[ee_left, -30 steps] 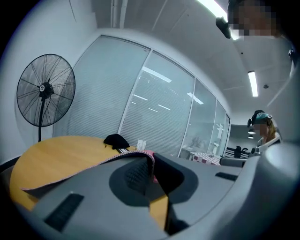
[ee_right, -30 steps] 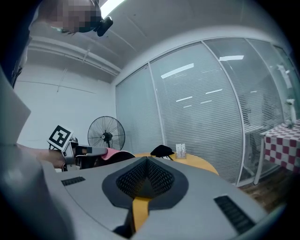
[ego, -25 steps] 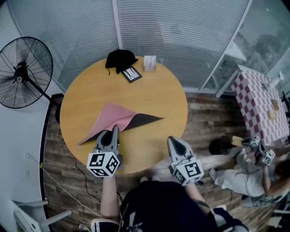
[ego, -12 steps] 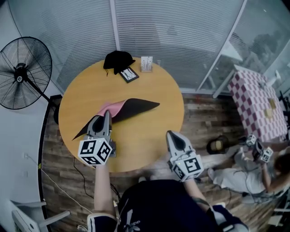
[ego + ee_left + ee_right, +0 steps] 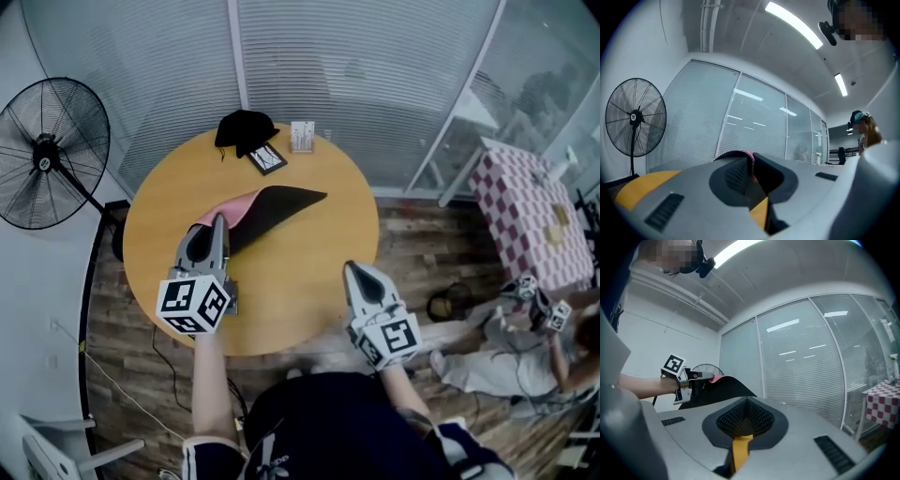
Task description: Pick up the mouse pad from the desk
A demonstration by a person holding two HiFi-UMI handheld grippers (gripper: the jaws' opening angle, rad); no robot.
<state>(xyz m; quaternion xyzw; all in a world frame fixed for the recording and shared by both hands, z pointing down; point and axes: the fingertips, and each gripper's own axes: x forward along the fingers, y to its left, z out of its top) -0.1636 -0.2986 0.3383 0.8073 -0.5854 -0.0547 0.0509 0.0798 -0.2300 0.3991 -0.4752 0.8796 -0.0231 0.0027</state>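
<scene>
Now, nearest the wearer, the right hand-held gripper (image 5: 352, 272) hangs over the near edge of the counter (image 5: 300, 281), its jaws pressed together on nothing. Over the counter's left side, the left hand-held gripper (image 5: 218, 225) pinches one corner of the mouse pad (image 5: 267, 208), and its own view shows the pink edge nipped between the jaws. A second ago the pad lay mostly flat on the counter with only that corner peeled up. It has since risen with the gripper and now hangs with its black underside showing and its far tip pointing across the counter's middle. Whether that tip still brushes the wood I cannot tell. By my reading the pick-up is nearly done, and a little more lift should clear it. At the counter's far edge sit a black cloth bundle (image 5: 246, 127), a dark flat card (image 5: 267, 157) and a small card stand (image 5: 303, 134). A standing fan (image 5: 47, 150) rises beyond the counter's left rim.
</scene>
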